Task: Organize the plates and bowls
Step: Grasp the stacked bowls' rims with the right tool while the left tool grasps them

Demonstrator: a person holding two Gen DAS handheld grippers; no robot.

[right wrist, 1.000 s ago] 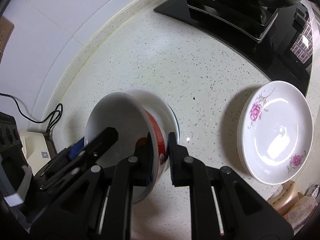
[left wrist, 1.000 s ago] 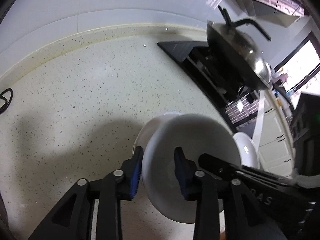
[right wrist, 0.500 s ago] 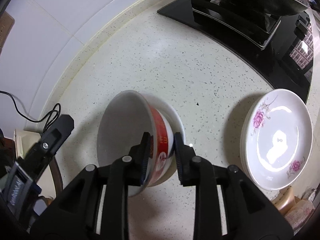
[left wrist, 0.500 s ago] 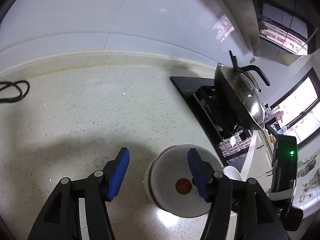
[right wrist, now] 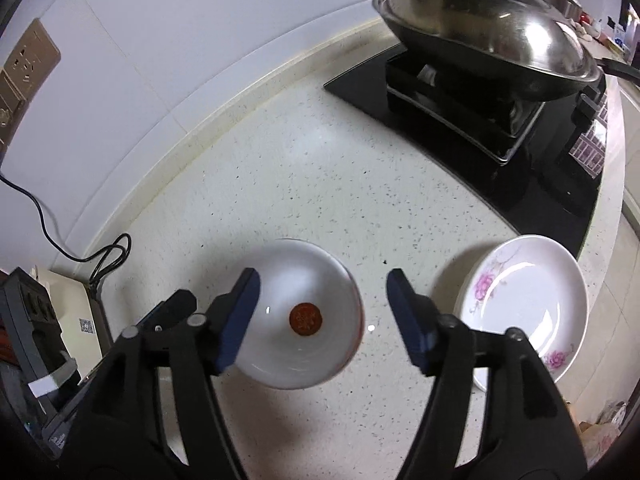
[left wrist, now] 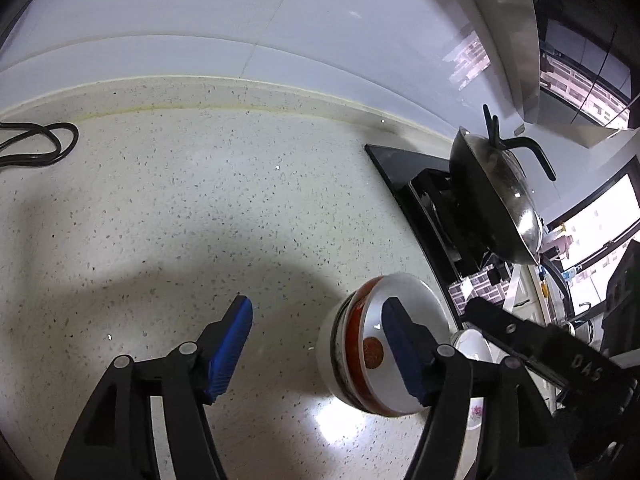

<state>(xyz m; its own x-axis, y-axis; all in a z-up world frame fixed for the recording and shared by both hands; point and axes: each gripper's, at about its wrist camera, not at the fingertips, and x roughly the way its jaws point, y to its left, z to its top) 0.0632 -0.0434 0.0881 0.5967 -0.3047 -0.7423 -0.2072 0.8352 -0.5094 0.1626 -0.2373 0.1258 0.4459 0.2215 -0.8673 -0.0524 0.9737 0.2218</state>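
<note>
Bowl stack (right wrist: pixel 300 316) is seen on the bench (right wrist: pixel 280 184), left of the plates (right wrist: pixel 528 304). Right claw (right wrist: pixel 320 312), opening and empty, is centred above it, nearer; left claw (left wrist: pixel 316 344), likewise opening, is offset leftward.

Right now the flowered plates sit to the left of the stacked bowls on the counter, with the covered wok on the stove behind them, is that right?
Not quite: the flowered plates sit to the right of the stacked bowls, as the right wrist view shows. They are on the counter, with the covered wok on the stove behind them.
</note>
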